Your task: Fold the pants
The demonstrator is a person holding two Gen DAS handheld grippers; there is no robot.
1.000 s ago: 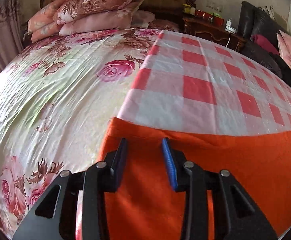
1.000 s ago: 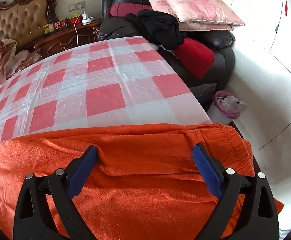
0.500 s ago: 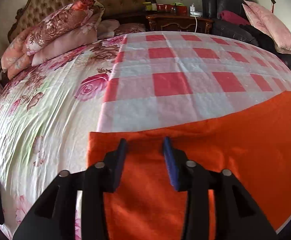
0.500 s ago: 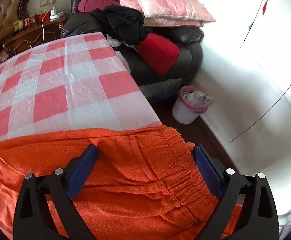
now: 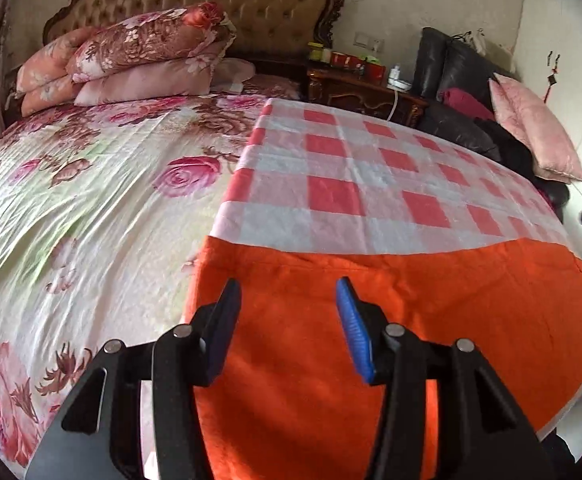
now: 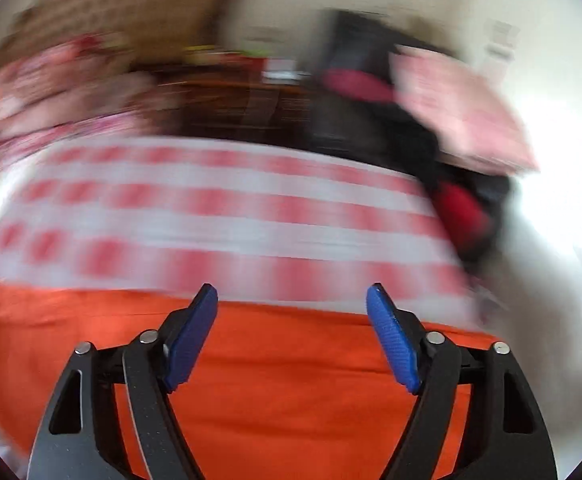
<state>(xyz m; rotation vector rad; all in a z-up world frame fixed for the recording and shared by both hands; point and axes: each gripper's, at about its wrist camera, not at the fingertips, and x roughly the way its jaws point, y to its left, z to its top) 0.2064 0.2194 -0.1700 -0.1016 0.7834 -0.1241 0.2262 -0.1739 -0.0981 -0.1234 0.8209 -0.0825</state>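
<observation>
The orange pants [image 5: 391, 320] lay flat on the red-and-white checked cloth [image 5: 371, 184], filling the lower part of the left wrist view from about 5 to 7 o'clock. The left gripper [image 5: 287, 296] was above the pants, its jaws spread apart and holding nothing. At 10 o'clock was the floral bedsheet [image 5: 71, 200], and at 11 o'clock the stacked pillows [image 5: 139, 64]. The right wrist view was strongly blurred. There the right gripper [image 6: 291, 300] had its jaws wide apart over the pants [image 6: 291, 380], near the far edge of the fabric at 12 o'clock from its fingertips.
</observation>
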